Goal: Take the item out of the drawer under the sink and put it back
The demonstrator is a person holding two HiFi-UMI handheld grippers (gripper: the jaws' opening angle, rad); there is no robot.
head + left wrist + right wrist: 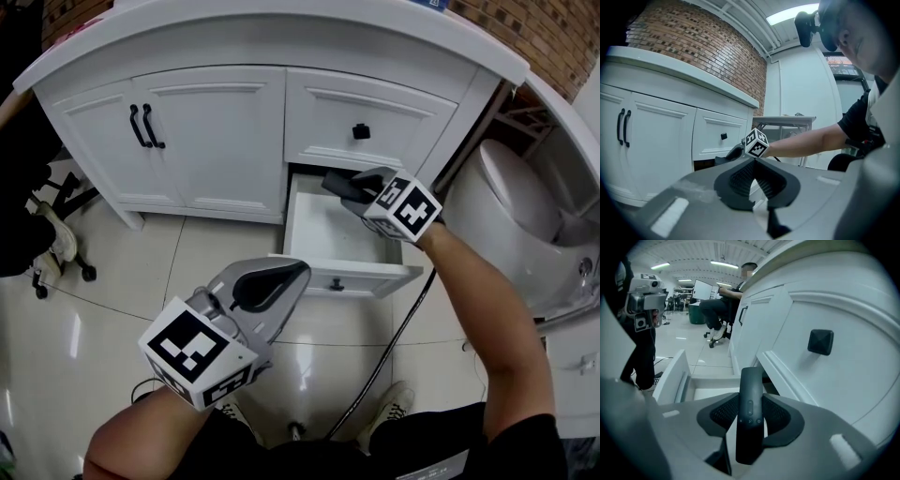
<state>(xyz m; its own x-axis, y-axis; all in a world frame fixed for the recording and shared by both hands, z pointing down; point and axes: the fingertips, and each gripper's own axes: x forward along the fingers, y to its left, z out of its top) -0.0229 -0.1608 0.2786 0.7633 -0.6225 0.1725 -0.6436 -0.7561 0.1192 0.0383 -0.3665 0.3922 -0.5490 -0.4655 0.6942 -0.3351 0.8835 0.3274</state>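
Observation:
A slim black remote (750, 413) stands lengthwise between my right gripper's pads, with the right gripper (751, 401) shut on it. In the head view this gripper (361, 187) hangs over the back of the open white drawer (347, 277), with the remote's (337, 184) dark end poking toward the cabinet. The drawer's inside (677, 376) shows bare white below the jaws. My left gripper (298, 272) hovers over the floor in front of the drawer. Its fingertips (753, 160) meet with nothing between them.
An upper drawer with a black knob (361, 131) sits right above the open one. Cabinet doors with black handles (145, 127) are to the left. A white toilet (516, 206) stands at the right, a black cable (384, 356) crosses the floor, and a chair base (56, 248) is at far left.

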